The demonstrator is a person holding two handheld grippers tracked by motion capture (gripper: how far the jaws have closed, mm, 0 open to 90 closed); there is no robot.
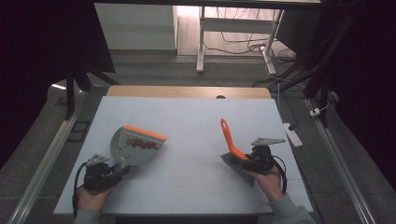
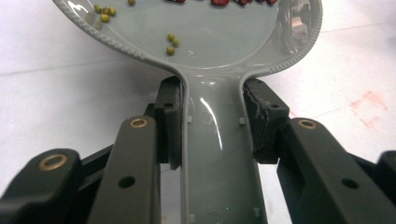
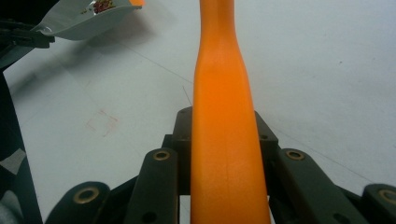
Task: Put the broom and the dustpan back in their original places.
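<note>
A grey dustpan (image 1: pixel 136 144) with an orange front lip lies low over the left of the white table (image 1: pixel 187 116). It holds red beans (image 1: pixel 140 143) and a few green beans (image 2: pixel 172 41). My left gripper (image 1: pixel 119 168) is shut on the dustpan's handle (image 2: pixel 217 140), one jaw on each side. On the right, my right gripper (image 1: pixel 246 161) is shut on an orange-handled brush (image 1: pixel 227 134). The handle (image 3: pixel 224 93) points up and away, and the dark bristles (image 1: pixel 237 167) hang toward the table. The right gripper view shows the dustpan (image 3: pixel 79 18) at its top left.
A wooden strip (image 1: pixel 187 91) runs along the table's far edge. A faint red mark (image 1: pixel 180 179) stains the table between my hands. On the floor to the right lies a power strip (image 1: pixel 292 133). Desk legs and cables (image 1: pixel 233 42) stand farther back.
</note>
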